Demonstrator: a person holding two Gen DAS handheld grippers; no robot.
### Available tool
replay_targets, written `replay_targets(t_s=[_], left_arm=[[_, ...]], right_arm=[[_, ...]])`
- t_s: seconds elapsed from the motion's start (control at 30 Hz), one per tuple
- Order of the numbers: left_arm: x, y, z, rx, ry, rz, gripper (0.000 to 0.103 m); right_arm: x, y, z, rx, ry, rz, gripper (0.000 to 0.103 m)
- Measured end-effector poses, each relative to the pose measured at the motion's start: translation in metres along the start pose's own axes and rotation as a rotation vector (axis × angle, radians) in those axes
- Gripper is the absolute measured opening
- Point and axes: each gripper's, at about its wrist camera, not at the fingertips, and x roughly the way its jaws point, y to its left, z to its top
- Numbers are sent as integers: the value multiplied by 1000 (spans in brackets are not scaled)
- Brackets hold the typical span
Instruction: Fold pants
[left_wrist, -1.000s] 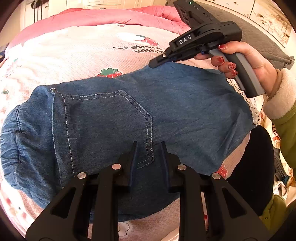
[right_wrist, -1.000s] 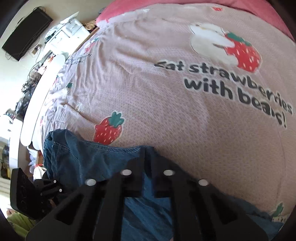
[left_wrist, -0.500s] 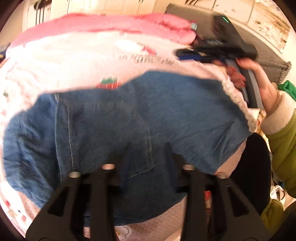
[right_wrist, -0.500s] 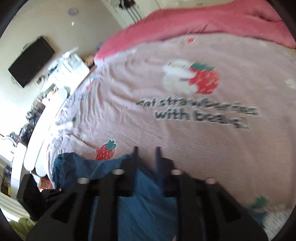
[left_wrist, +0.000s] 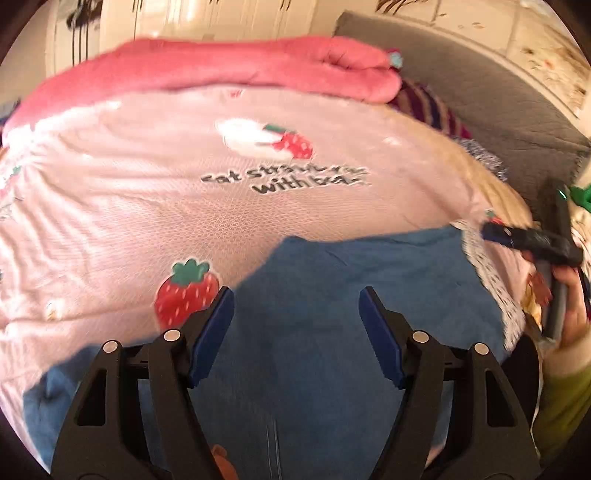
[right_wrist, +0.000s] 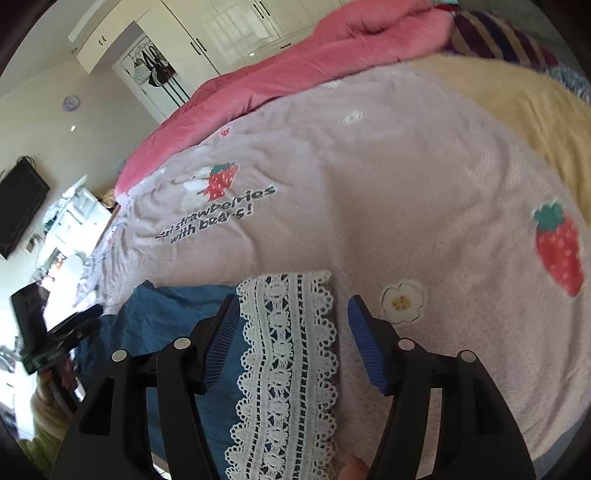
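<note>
Blue denim pants (left_wrist: 332, 295) lie folded on the pink strawberry bedspread (left_wrist: 184, 184). Their white lace hem (right_wrist: 288, 350) lies at the right end. My left gripper (left_wrist: 296, 325) is open and empty, raised over the middle of the denim. My right gripper (right_wrist: 291, 332) is open and empty, its jaws standing either side of the lace hem, above it. In the left wrist view the right gripper (left_wrist: 532, 240) shows at the far right beyond the hem. In the right wrist view the denim (right_wrist: 166, 325) extends left, with the left gripper (right_wrist: 62, 332) blurred at the far left.
A rolled pink quilt (left_wrist: 221, 70) lies along the far side of the bed. A grey padded headboard (left_wrist: 480, 96) and striped fabric (left_wrist: 432, 107) are at the right. A yellow blanket (right_wrist: 517, 96) lies beyond the hem. Wardrobes, a wall television (right_wrist: 18, 206) and a cluttered desk stand past the bed.
Both grippers opened wide and lifted off the denim. The right gripper moved from the pants' far edge to the lace hem end. The left view tilted up toward the bed.
</note>
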Motion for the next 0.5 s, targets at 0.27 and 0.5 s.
replay_targets(t_s=[0.27,0.5], left_arm=[[58,18,22,-86,111,1,43],[76,8,22,-59,134,-18,12]], right_arm=[[11,10,9,-28,3,20,58],[4,16,14,-83,-58,-7,55]])
